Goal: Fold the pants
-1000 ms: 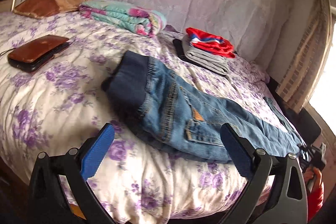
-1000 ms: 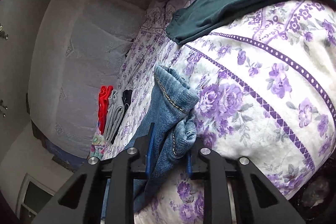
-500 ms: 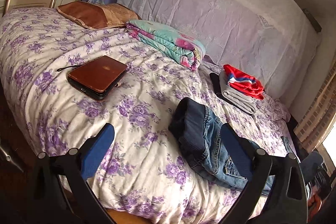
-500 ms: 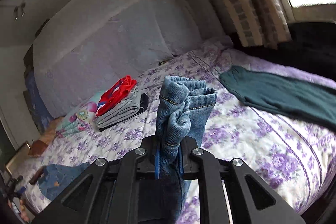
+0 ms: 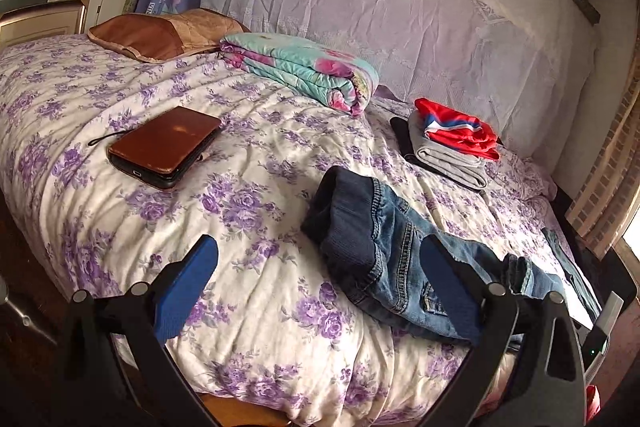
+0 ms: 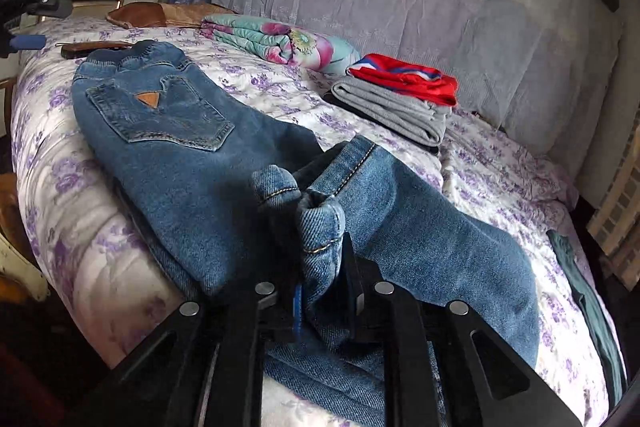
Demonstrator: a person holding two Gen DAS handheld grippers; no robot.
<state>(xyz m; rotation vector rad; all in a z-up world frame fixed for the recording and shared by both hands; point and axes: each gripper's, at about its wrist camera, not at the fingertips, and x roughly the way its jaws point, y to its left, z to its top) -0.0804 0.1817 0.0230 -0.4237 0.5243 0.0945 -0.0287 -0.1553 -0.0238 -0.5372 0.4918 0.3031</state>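
While the right gripper (image 6: pixel 320 291) has its fingers pinched tight on the bunched leg cuffs of the jeans (image 6: pixel 192 155), the denim runs ahead and left of those fingers across the floral bedspread (image 6: pixel 500 179), back pocket up. Left gripper (image 5: pixel 320 279) hangs wide open gripping nothing, jeans waistband just beyond its right finger (image 5: pixel 448 283), brown wallet (image 5: pixel 164 145) farther out past its left finger.

Matt, coarse denim pants (image 6: pixel 192 147) (stitched seams) on quilted cotton bedspread (image 5: pixel 248 163)
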